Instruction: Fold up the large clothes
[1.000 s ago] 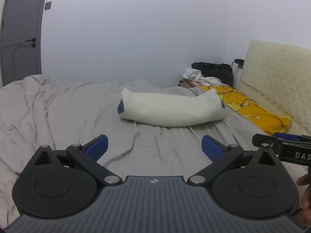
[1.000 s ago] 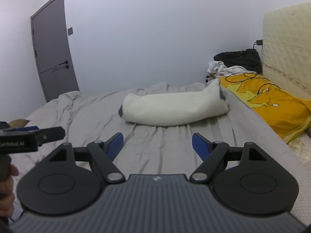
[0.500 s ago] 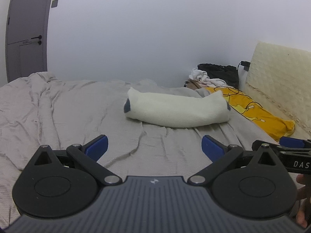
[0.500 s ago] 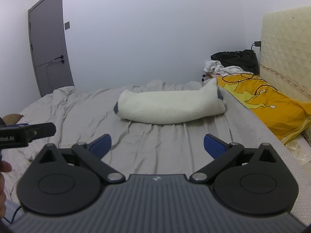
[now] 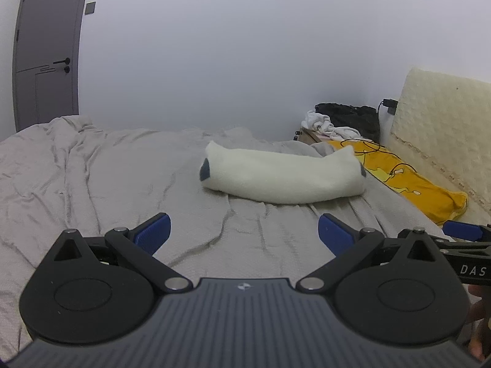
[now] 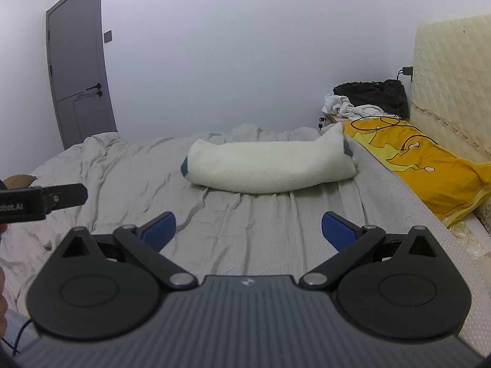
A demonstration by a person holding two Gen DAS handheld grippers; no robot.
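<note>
A cream fleece garment (image 5: 282,176) (image 6: 270,165) lies folded into a thick roll across the middle of the bed, dark grey lining showing at both ends. My left gripper (image 5: 244,233) hovers well short of it, jaws wide apart with nothing between the blue pads. My right gripper (image 6: 248,228) stands open the same way, also short of the roll and holding nothing. Each gripper shows at the edge of the other's view, side by side.
Wrinkled grey sheet (image 5: 92,184) covers the bed. A yellow pillow (image 6: 429,168) with a black cable lies along the cream headboard (image 6: 454,92). White clothes and a black bag (image 6: 371,95) sit in the far corner. A grey door (image 6: 79,70) stands at the left.
The right gripper's jaws have spread wider. Both views have swung slightly, shifting the roll a little to the right in the left view and to the left in the right view.
</note>
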